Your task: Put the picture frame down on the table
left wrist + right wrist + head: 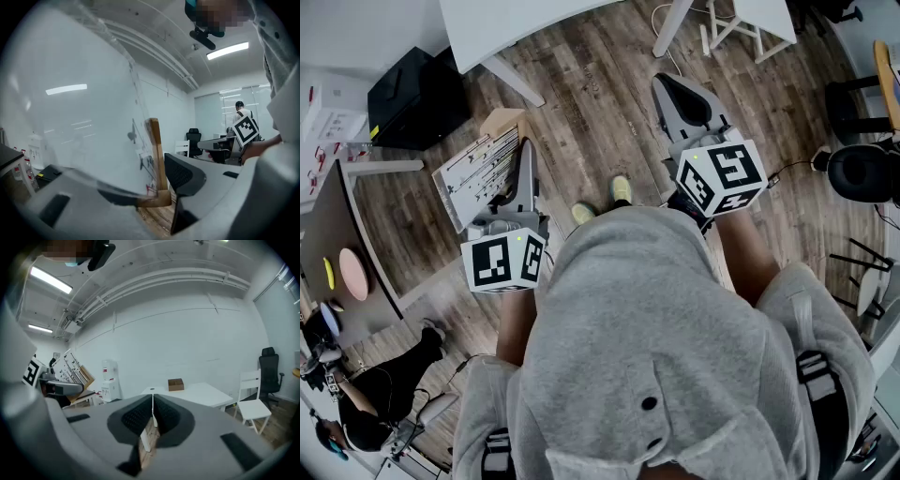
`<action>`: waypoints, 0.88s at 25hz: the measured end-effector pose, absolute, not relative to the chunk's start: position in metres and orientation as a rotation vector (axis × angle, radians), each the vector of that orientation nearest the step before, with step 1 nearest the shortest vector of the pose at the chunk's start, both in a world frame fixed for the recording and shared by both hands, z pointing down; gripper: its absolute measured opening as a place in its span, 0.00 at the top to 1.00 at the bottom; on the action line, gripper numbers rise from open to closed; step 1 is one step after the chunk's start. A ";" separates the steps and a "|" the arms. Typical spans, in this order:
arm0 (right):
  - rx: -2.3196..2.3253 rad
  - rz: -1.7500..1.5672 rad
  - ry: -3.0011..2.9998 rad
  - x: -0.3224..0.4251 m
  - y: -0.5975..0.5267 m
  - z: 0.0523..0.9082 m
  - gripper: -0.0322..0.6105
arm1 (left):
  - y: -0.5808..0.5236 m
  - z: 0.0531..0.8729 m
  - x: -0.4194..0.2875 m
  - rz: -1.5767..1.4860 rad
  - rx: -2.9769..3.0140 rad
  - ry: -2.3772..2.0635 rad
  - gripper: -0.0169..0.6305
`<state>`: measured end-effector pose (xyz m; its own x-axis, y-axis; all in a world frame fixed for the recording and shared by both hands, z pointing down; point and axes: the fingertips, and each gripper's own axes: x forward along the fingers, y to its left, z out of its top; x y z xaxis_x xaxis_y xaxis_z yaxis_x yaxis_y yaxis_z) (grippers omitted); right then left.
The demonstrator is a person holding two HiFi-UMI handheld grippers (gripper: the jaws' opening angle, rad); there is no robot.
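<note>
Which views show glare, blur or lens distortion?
Left gripper view: the picture frame is hazy with reflected glare, soft close up. Right gripper view: sharp, but fisheye bends the ceiling pipes. Head view: even light, curved edges.

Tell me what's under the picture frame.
Only wood floor shows around the picture frame, held aloft by the left gripper. The patch directly under it is covered.

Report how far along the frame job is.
Done: picture frame is gripped by the left gripper. In hand: it hangs above the wood floor; right gripper is shut, empty. Left: setting it down on a table; the white table stands ahead.
</note>
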<state>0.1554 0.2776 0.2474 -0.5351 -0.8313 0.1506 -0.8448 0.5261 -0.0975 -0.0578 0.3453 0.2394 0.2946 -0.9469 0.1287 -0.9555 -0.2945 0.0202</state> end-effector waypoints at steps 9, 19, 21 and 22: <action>1.463 0.271 -2.693 0.167 0.269 0.251 0.90 | 0.338 0.238 -0.043 0.146 2.454 -1.820 0.67; 1.430 0.273 -2.742 0.176 0.254 0.251 0.90 | 0.334 0.239 -0.029 0.184 2.448 -1.873 0.67; 1.419 0.268 -2.751 0.174 0.254 0.253 0.91 | 0.336 0.242 -0.028 0.196 2.446 -1.875 0.67; 1.413 0.267 -2.757 0.173 0.254 0.253 0.91 | 0.337 0.243 -0.027 0.197 2.444 -1.878 0.67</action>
<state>0.1731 0.2542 0.2526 -0.5865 -0.8029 0.1068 -0.8085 0.5722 -0.1378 -0.0274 0.3373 0.2429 0.2528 -0.9582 0.1336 -0.9651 -0.2596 -0.0354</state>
